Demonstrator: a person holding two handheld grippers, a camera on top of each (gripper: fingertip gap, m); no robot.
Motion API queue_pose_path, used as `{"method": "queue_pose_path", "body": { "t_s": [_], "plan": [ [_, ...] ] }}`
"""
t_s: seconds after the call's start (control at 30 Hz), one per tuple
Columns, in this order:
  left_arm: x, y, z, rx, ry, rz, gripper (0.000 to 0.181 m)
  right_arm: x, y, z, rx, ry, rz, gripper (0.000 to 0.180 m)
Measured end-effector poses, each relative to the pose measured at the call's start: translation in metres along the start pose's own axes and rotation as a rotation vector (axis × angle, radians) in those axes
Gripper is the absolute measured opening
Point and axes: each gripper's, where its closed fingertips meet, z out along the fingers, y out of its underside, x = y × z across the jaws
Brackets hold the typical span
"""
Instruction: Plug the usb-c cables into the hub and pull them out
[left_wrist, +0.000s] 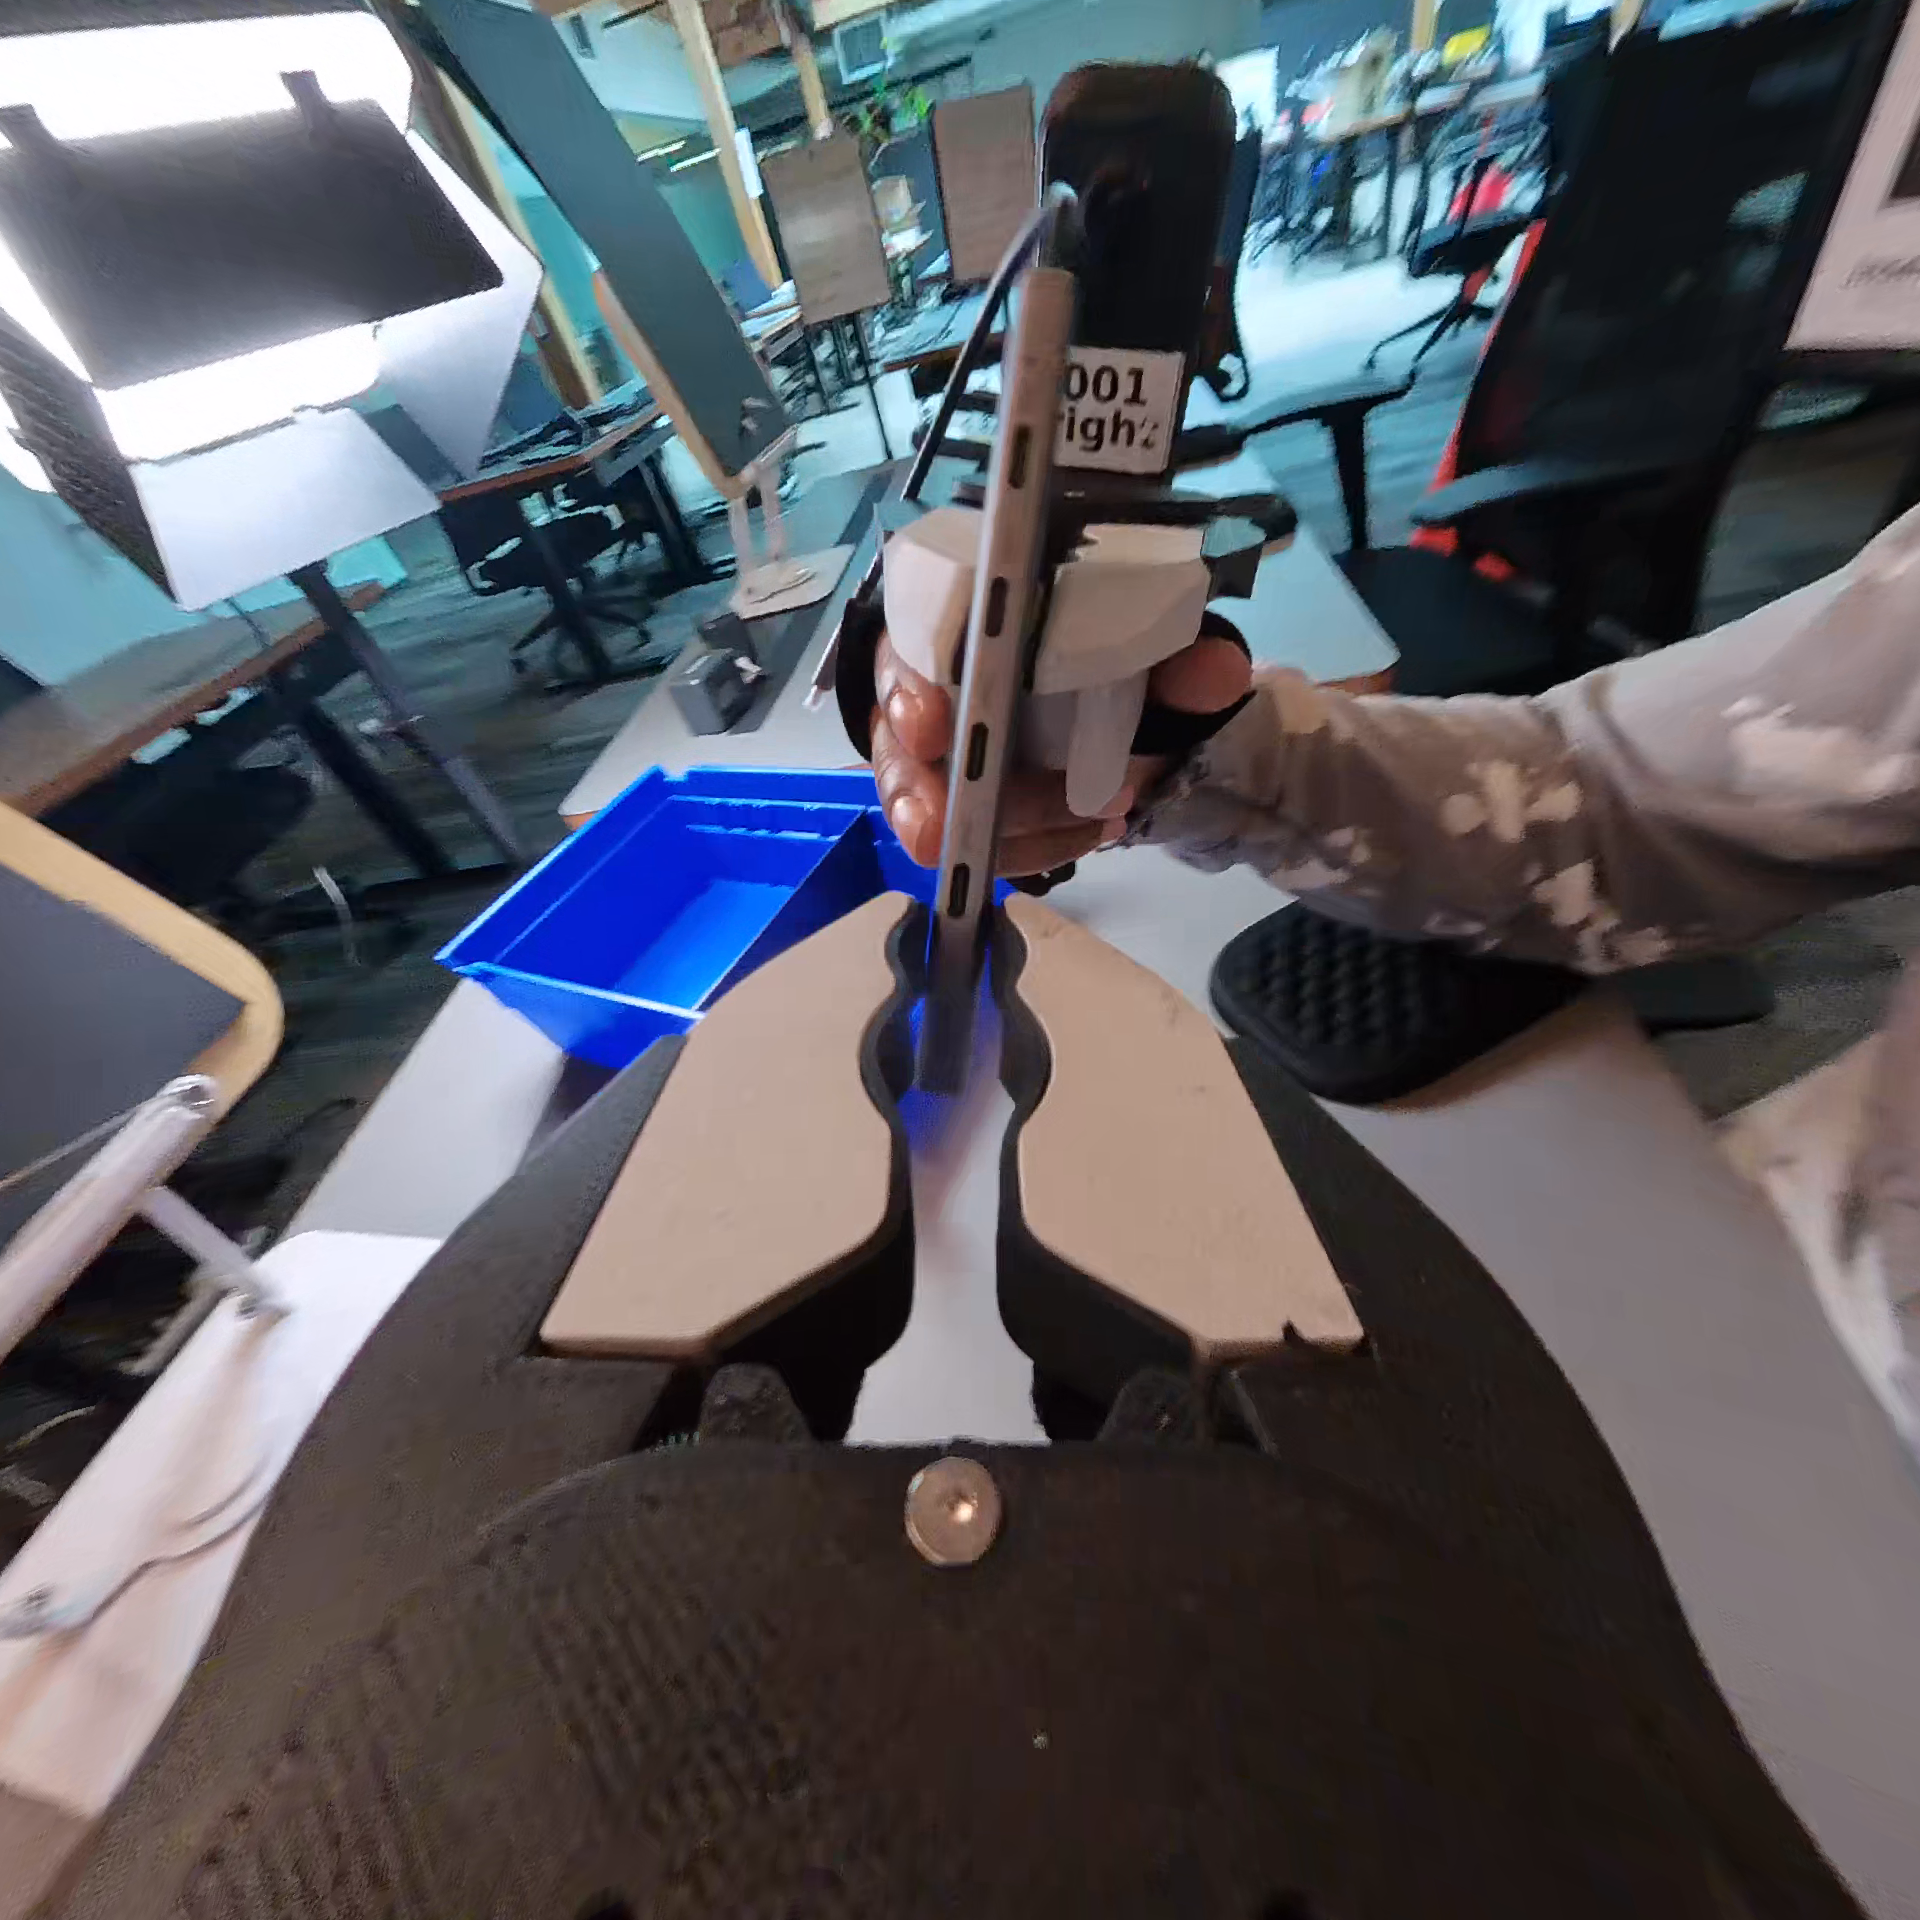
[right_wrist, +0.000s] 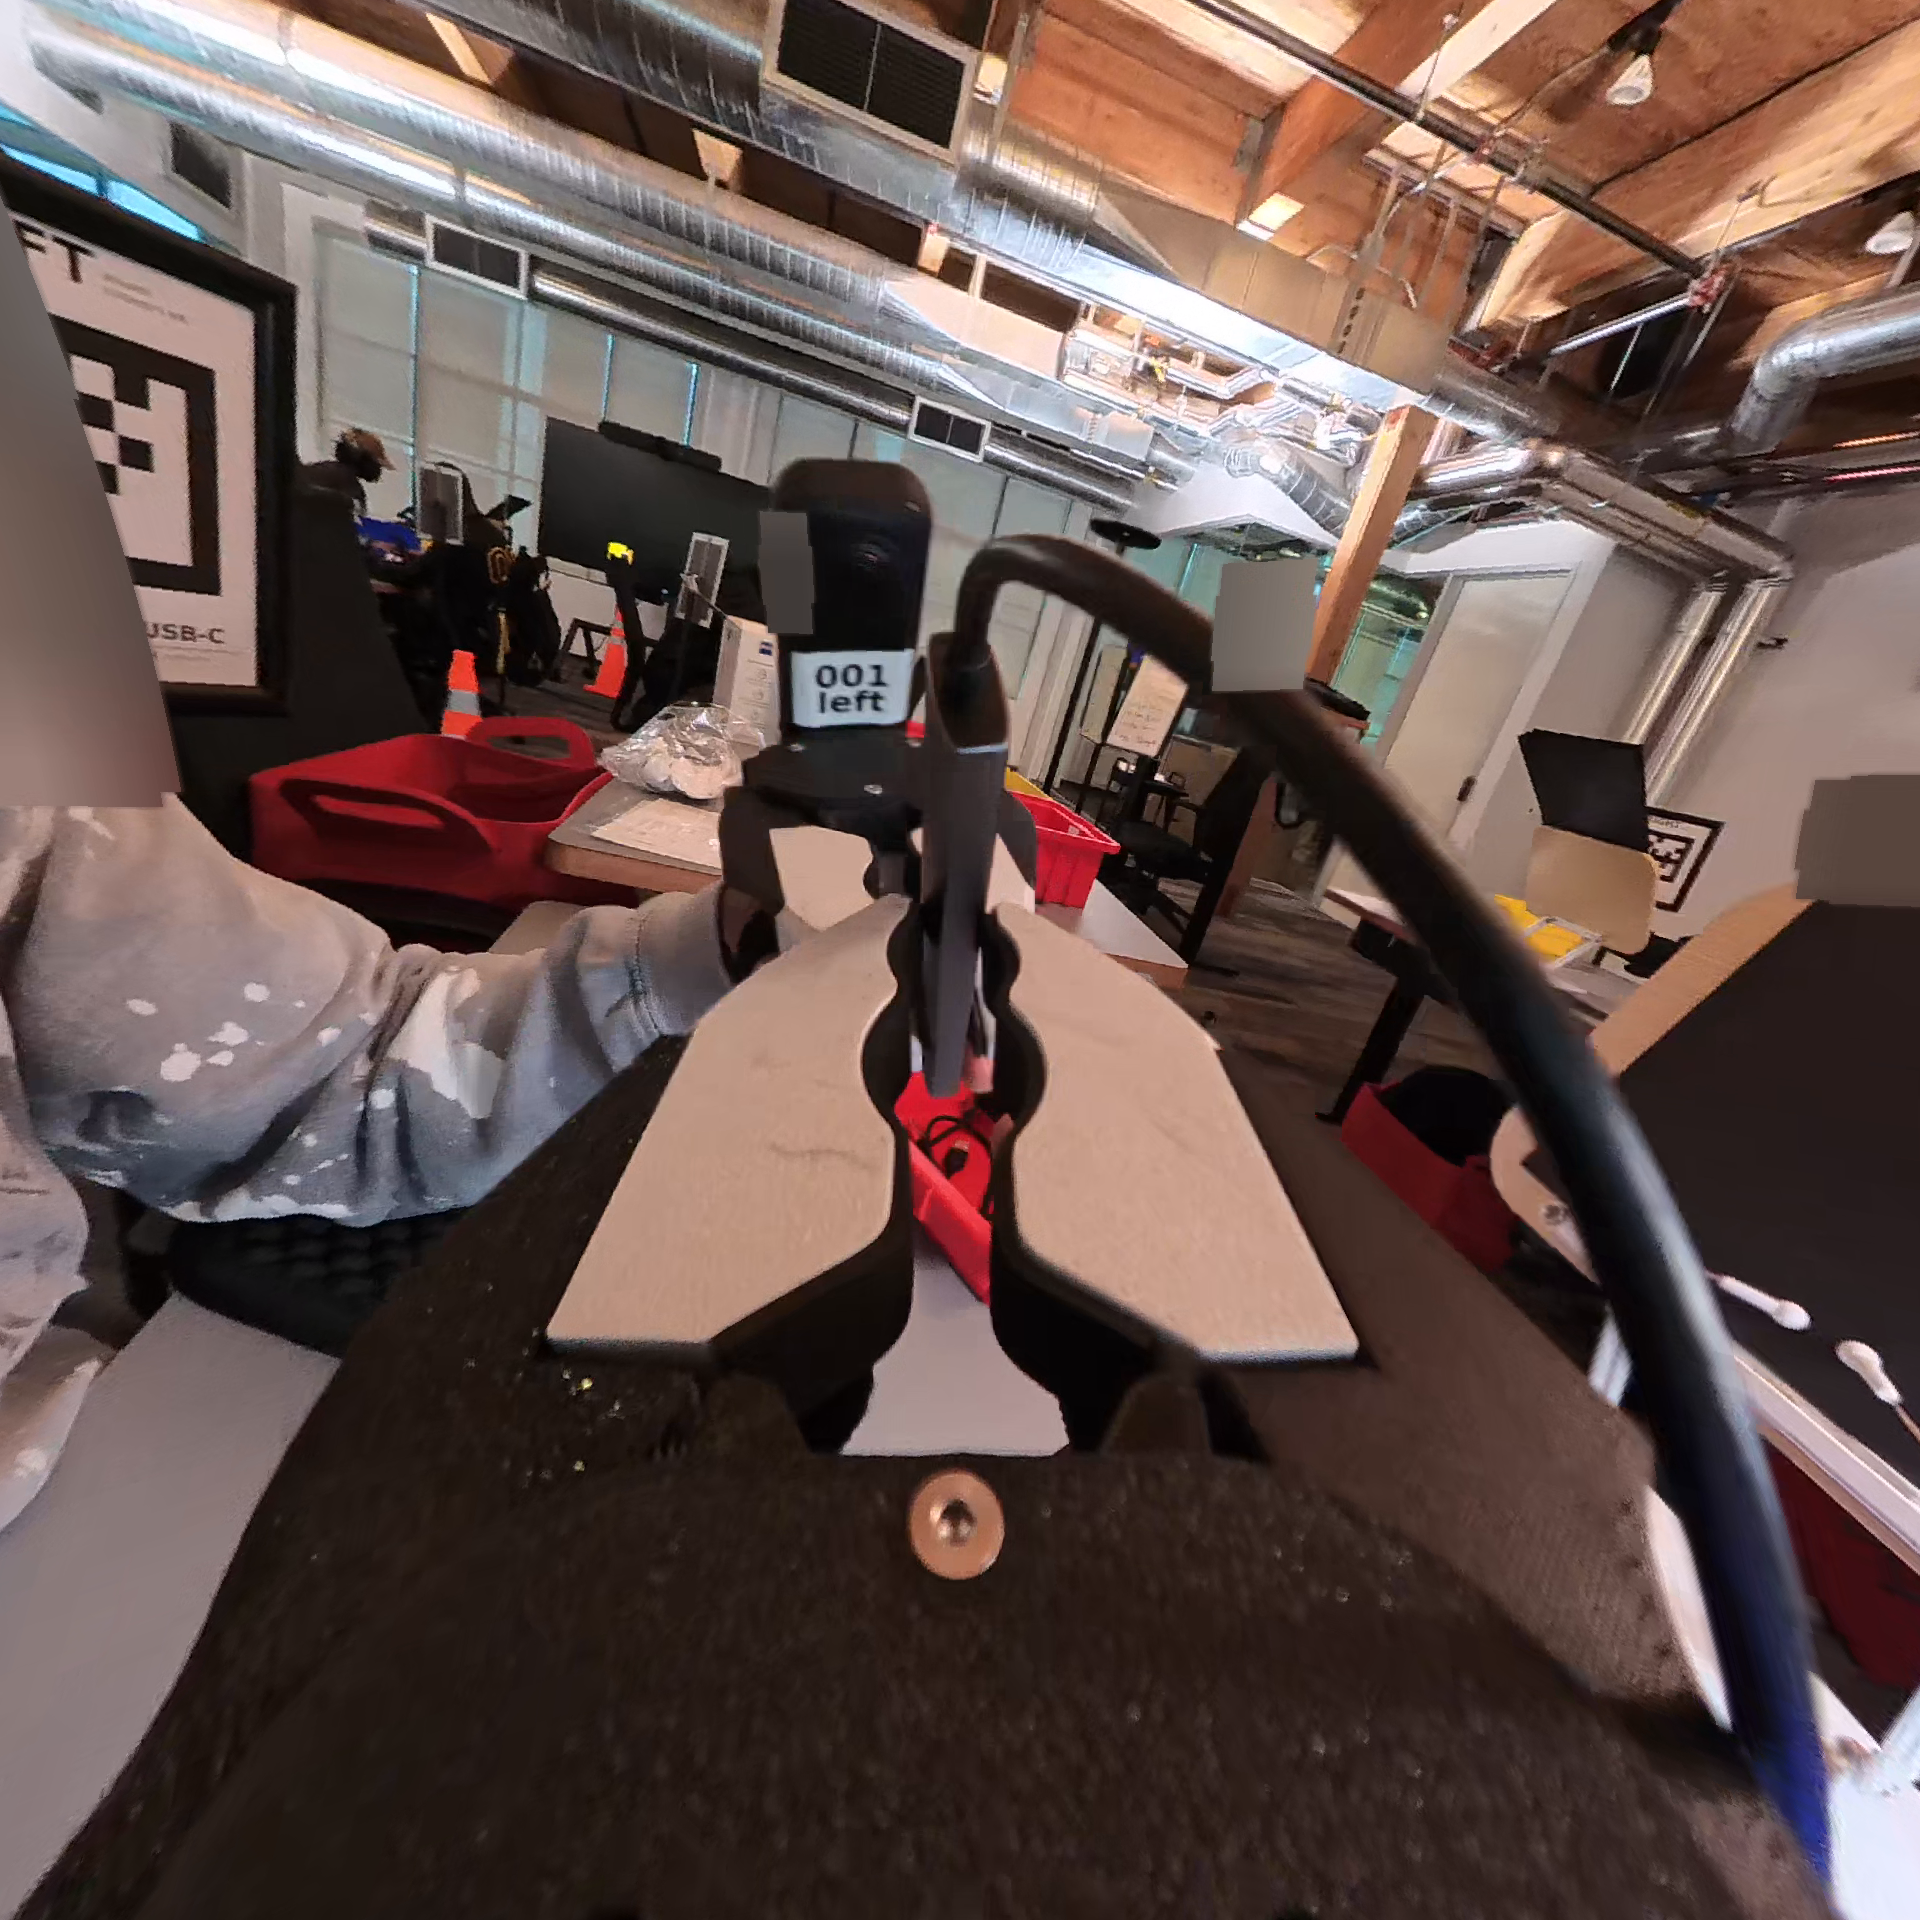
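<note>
Upright grey hub (left_wrist: 987, 665), ports empty

Hub (left_wrist: 987, 665): grey metal, dark ports along its edge. Cable (right_wrist: 1455, 914): black. Gripper pads (left_wrist: 748, 1132): beige, on black textured bodies. Bin (left_wrist: 665, 925): bright blue. Second bin (right_wrist: 951, 1184): red. Sleeve (left_wrist: 1558, 790): grey with white mottling. Table (left_wrist: 1558, 1226): pale grey.

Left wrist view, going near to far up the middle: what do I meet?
Left hand-held gripper closed on the hub → blue bin → right hand-held gripper, also on the hub → black office chairs.
</note>
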Motion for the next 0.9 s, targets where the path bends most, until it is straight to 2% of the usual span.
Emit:
{"method": "queue_pose_path", "body": {
  "t_s": [0.17, 0.37, 0.67, 0.9],
  "plan": [
    [0.002, -0.001, -0.002, -0.014, -0.034, 0.095, 0.010, -0.002, 0.002, -0.002, -0.016, -0.020, 0.025, 0.011],
    [0.008, 0.002, -0.002, -0.048, -0.001, 0.118, 0.010, -0.012, 0.030, 0.006, -0.186, -0.039, -0.095, 0.017],
    [0.003, 0.019, 0.002, -0.185, -0.036, 0.075, 0.010, -0.002, 0.039, 0.008, -0.230, 0.017, -0.098, 0.016],
    [0.005, 0.022, 0.007, -0.188, -0.017, 0.054, 0.010, -0.004, 0.044, 0.001, -0.269, -0.008, -0.094, 0.015]
  ]
}}
